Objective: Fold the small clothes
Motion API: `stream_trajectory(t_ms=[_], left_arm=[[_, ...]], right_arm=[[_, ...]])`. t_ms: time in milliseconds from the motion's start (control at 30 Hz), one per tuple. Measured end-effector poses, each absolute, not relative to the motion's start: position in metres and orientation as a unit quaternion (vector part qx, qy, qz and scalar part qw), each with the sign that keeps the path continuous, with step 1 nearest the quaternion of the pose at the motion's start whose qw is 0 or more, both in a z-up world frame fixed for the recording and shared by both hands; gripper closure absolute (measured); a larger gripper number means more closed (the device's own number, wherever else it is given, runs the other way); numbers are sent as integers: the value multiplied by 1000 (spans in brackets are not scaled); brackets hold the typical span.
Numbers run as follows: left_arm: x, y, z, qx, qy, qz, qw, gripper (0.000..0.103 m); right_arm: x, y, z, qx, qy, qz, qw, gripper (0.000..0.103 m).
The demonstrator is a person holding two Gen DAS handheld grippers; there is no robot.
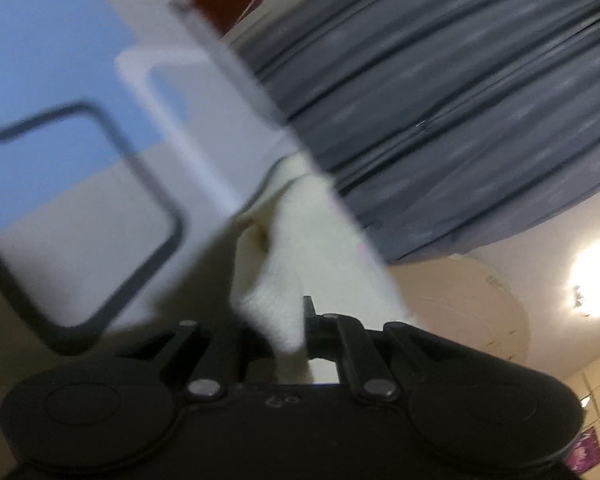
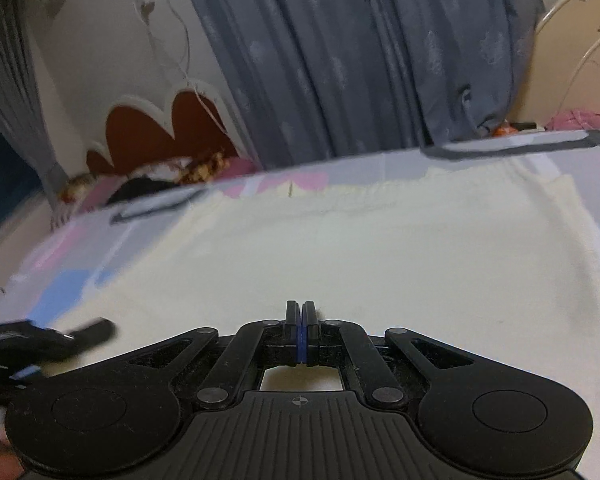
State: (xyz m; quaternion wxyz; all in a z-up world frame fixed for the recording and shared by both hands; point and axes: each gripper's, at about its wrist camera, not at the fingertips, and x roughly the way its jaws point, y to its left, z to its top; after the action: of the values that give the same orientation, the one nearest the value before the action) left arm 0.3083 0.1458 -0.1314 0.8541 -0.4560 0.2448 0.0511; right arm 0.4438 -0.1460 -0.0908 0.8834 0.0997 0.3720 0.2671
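A cream-white small garment (image 2: 340, 240) lies spread flat on a pastel patterned bed sheet (image 2: 60, 280). My right gripper (image 2: 302, 316) is shut with its pads together, low over the garment's near part; whether it pinches cloth I cannot tell. My left gripper (image 1: 288, 320) is shut on a fold of the same cream garment (image 1: 300, 248), lifted and tilted, with the view blurred. The left gripper also shows at the left edge of the right wrist view (image 2: 40, 340).
Grey curtains (image 2: 340, 60) hang behind the bed. A red scalloped headboard (image 2: 160, 132) and pillows stand at the back left. A cream wardrobe (image 2: 580, 60) is at the back right. A ceiling light (image 1: 596, 276) glares in the left wrist view.
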Motion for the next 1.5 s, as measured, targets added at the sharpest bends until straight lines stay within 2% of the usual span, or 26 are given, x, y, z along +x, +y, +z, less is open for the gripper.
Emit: stream_trajectory(t_ms=[100,300,533,700,733,767,800,867,900,933,1167,1233,1267,1300,1333,1500], left_arm=[[312,148,-136,-457,252,48,852,97],[333,109,-88,-367,232,-11,901,97],[378,15,-41,-234,261,-127,928,97],[403,-64,-52,-173,315,-188,914,97],[407,-81,-59,-161,334,-205,906,94],[409,-98,-67,-148,357,-228,894,82],[414,-108,-72,-139,369,-241,887,75],[401,-121,-72,-111,359,-262,889,44],[396,-119,-69,-109,348,-261,894,39],[392,-109,-66,-115,336,-255,899,37],[432,-14,-62,-157,322,-136,923,44],[442,-5,-66,-155,340,-122,920,45],[440,-1,-66,-152,340,-119,920,45],[438,1,-64,-155,339,-120,920,45],[436,4,-68,-164,344,-121,917,44],[417,1,-81,-175,360,-115,909,44]], right_arm=[[445,-149,-91,106,369,268,884,103],[433,-189,-80,166,341,234,895,103],[420,-262,-66,239,307,183,903,103],[416,-321,-50,286,274,145,907,103],[416,-332,-48,292,273,144,905,103],[415,-342,-47,299,273,147,903,103],[415,-348,-47,301,276,149,901,103],[416,-359,-47,298,286,148,899,103],[416,-362,-47,297,288,145,899,103],[415,-366,-47,296,289,141,900,103],[421,-358,-53,278,307,147,898,102],[426,-350,-57,264,320,152,897,91],[426,-348,-58,261,321,155,897,69],[423,-347,-57,257,316,157,900,53],[421,-346,-57,249,312,159,903,50],[419,-330,-62,215,329,174,903,50]])
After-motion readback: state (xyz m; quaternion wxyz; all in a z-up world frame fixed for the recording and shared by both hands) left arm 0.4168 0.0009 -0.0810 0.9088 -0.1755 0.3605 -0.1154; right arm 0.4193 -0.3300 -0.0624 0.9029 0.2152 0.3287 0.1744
